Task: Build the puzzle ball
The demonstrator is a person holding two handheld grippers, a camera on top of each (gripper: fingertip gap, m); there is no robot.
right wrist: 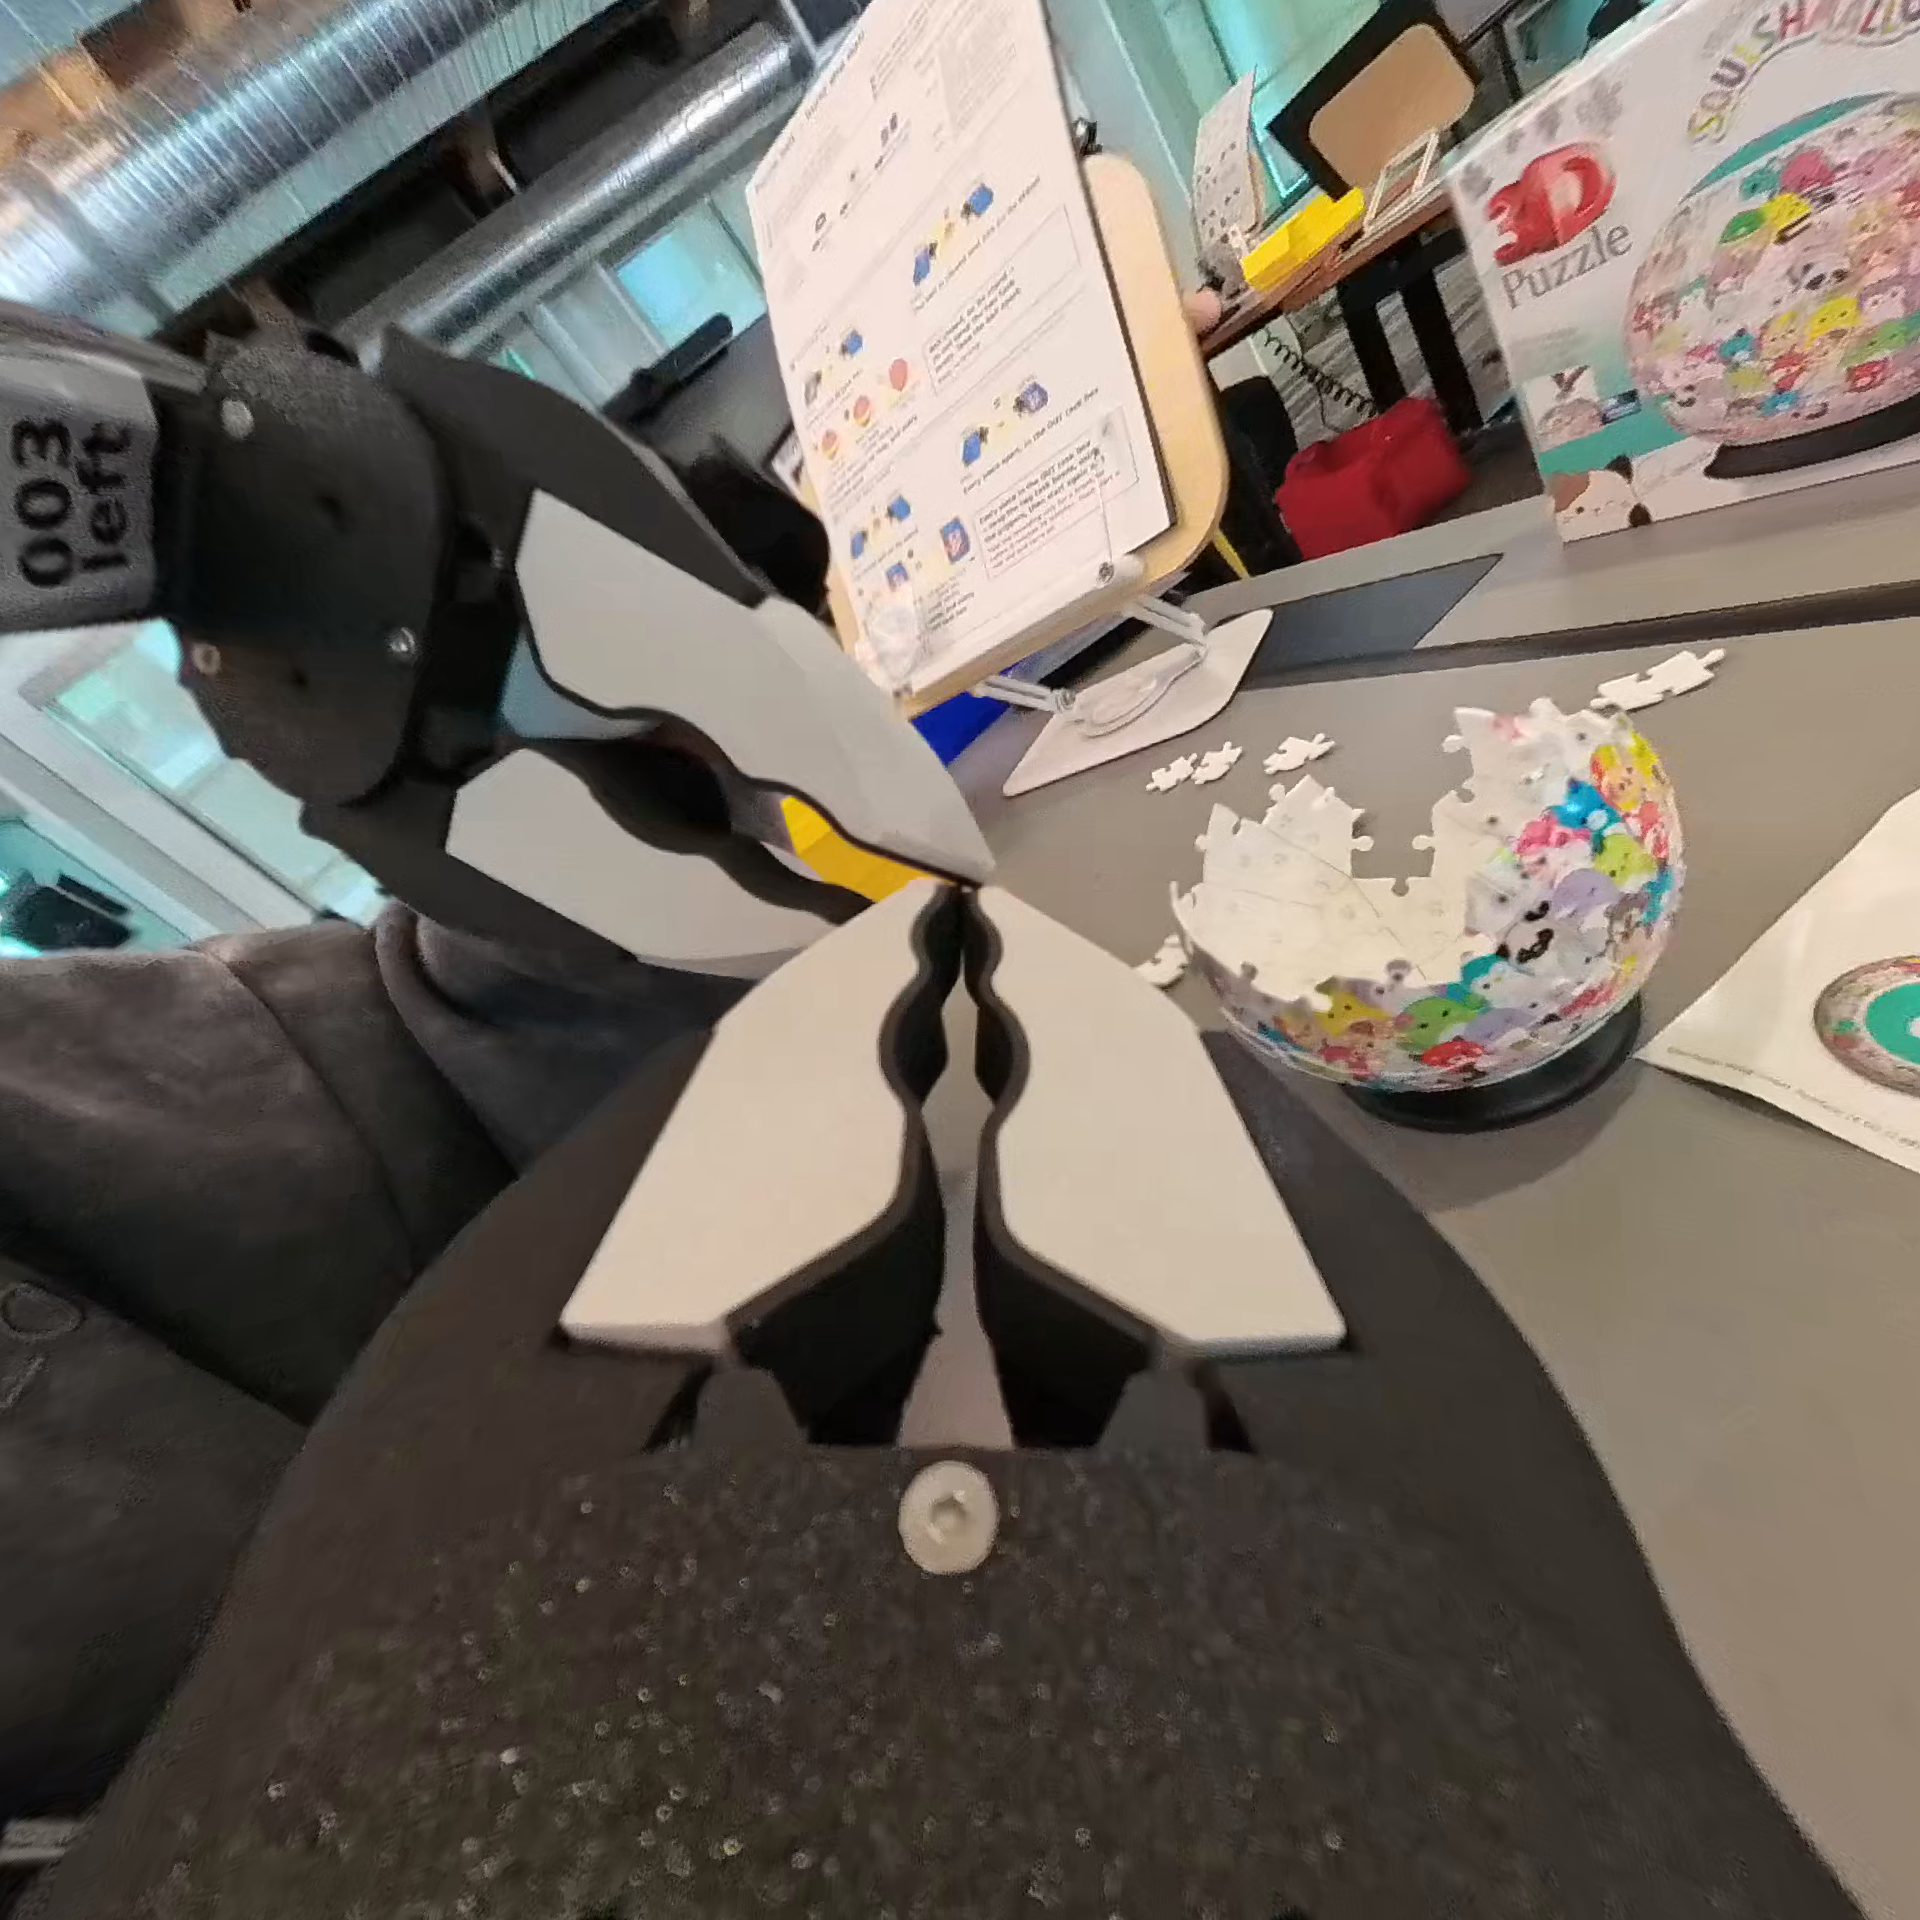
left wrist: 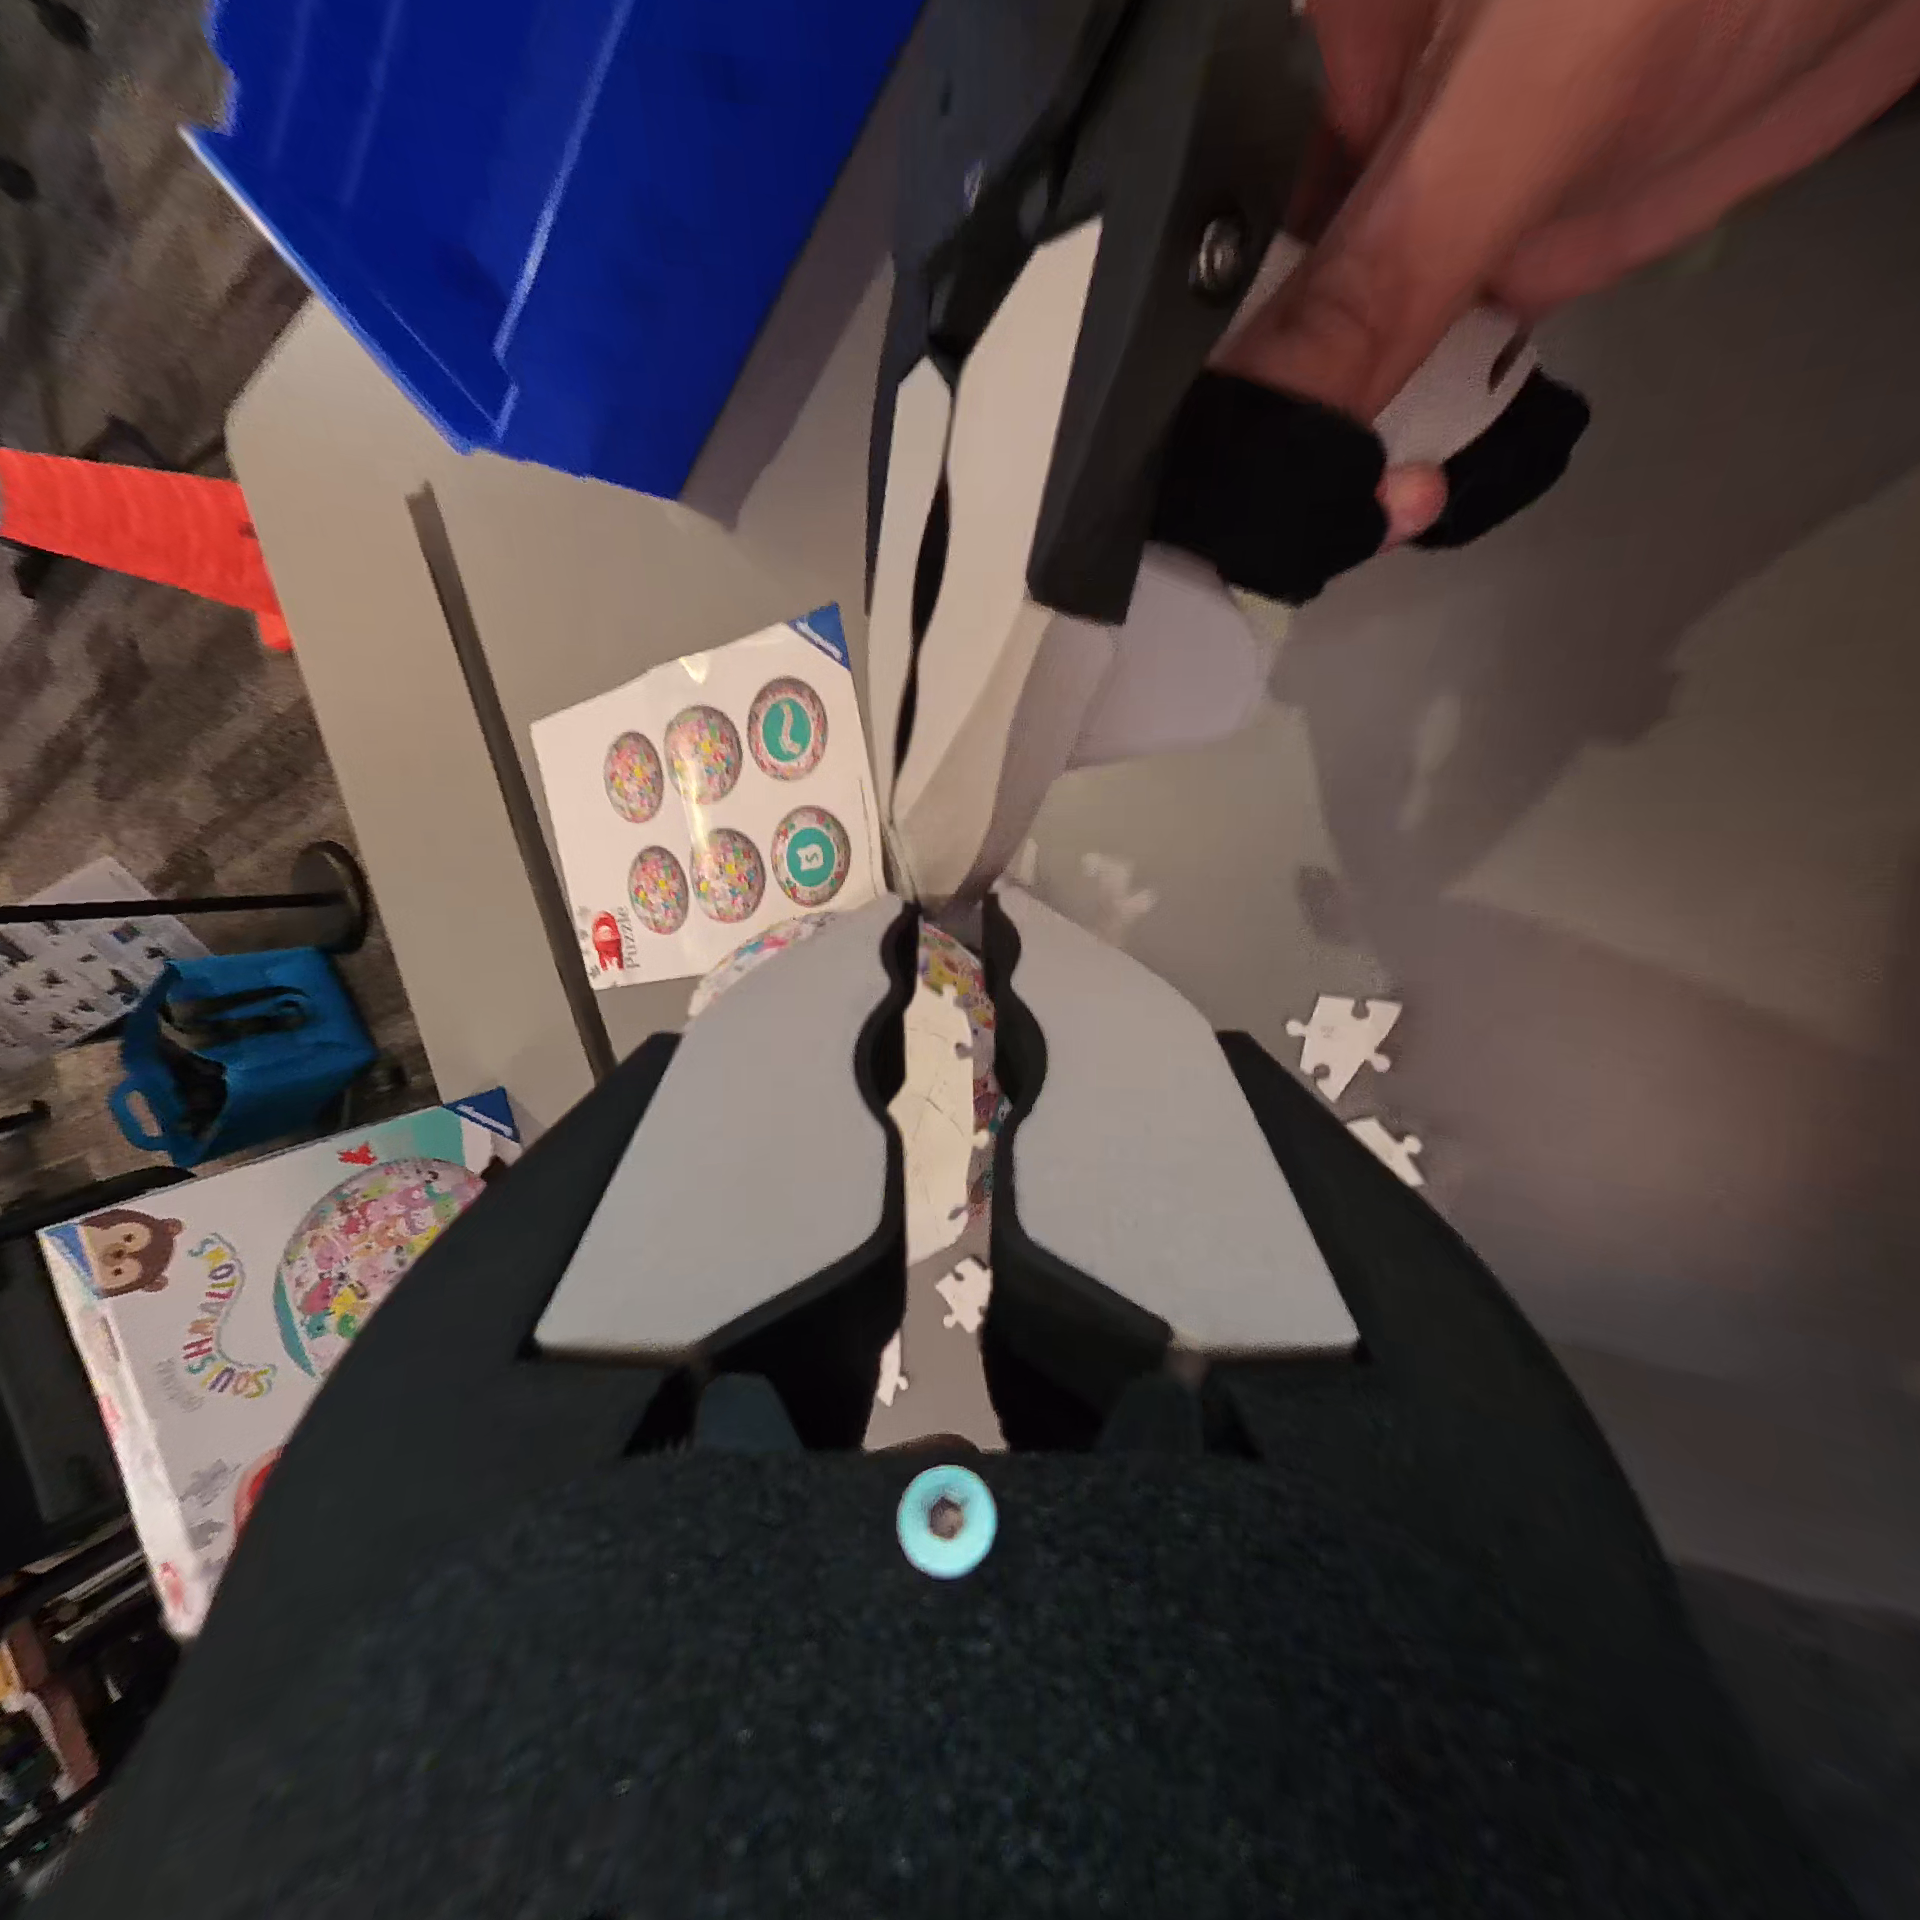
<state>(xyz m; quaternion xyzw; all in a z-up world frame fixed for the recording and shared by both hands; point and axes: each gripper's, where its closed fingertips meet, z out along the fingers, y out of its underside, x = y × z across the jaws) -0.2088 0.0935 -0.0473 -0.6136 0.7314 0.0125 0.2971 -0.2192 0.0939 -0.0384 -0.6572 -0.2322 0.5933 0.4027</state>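
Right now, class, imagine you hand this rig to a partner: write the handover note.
Left gripper: shut, nothing visible in it.
Right gripper: shut, nothing visible in it; the two tips meet above the table.
Ball: about half built, open at the top, on its black stand.
Loose pieces lie white side up beside it.
Left: pick up pieces and close the ball.

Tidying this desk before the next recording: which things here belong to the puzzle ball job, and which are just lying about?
For the job:
half-built colourful puzzle ball on black round stand
loose white puzzle pieces
printed sheet of ball pictures

Lying about:
big blue plastic bin
white puzzle box
tilted instruction board
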